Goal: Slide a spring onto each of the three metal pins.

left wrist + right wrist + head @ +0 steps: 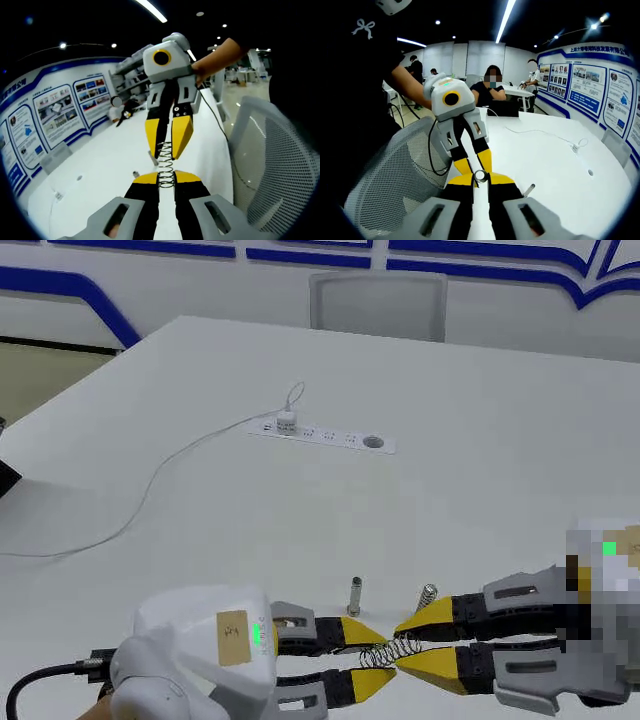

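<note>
Springiness is what I have to manage. The small silver wire coil spring (392, 648) is light, soft along its length and quick to bend or flick away. I judge it best held gently near one end, with the bore left free for a pin.

It sits lifted off the white surface (300, 520), spanning sideways between both sets of jaws. The left gripper (385, 655) has its jaws pinched on one end of the coil. The right gripper (400, 645) has its jaws closed on the other end, almost tip to tip with the left. Both come in low and roughly level, pointing at each other.

Just beyond the jaws stands a bare upright metal pin (355, 596). Near it, on the right gripper's side, a second metal pin (427, 595) looks to carry a coil already.
</note>
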Motion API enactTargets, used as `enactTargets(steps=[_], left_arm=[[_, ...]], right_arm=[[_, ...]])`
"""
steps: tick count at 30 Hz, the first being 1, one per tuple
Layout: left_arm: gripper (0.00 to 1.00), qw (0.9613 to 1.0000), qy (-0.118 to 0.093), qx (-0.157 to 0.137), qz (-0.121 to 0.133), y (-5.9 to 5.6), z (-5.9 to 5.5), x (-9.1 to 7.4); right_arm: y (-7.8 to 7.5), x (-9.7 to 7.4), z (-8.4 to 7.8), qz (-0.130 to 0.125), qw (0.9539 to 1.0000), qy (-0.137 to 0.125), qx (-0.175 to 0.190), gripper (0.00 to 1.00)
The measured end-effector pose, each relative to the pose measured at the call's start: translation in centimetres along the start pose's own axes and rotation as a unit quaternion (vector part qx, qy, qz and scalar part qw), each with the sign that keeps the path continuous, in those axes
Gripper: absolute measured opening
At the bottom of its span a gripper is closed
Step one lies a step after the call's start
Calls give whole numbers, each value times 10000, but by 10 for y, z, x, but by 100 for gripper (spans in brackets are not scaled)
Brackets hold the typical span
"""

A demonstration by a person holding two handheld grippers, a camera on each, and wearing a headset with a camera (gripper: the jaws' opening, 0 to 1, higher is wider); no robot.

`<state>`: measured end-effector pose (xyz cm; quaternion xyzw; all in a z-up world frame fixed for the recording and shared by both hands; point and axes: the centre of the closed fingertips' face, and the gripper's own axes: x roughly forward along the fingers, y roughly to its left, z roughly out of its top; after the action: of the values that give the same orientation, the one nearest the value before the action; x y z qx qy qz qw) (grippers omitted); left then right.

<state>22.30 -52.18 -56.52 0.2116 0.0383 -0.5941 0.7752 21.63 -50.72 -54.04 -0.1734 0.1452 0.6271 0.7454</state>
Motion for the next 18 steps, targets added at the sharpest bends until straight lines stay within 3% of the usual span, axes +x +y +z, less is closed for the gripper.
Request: enactTargets(steps=[3,6,13,18], left_arm=[[9,9999,-79,-66,24,0,3,1],[9,9999,4,-74,145,3,0,6],[10,9992,-107,-341,200,4,2,3],[11,9988,-27,-425,251,6,-3,2]], right_arm=[[0,1,10,-16,9990,-263,349,11],[-3,4,8,-125,9998,-88,143,11],[-5,3,11,-207,9992,-195,281,10],[-7,9,9,-273,9990,-95,330,10]])
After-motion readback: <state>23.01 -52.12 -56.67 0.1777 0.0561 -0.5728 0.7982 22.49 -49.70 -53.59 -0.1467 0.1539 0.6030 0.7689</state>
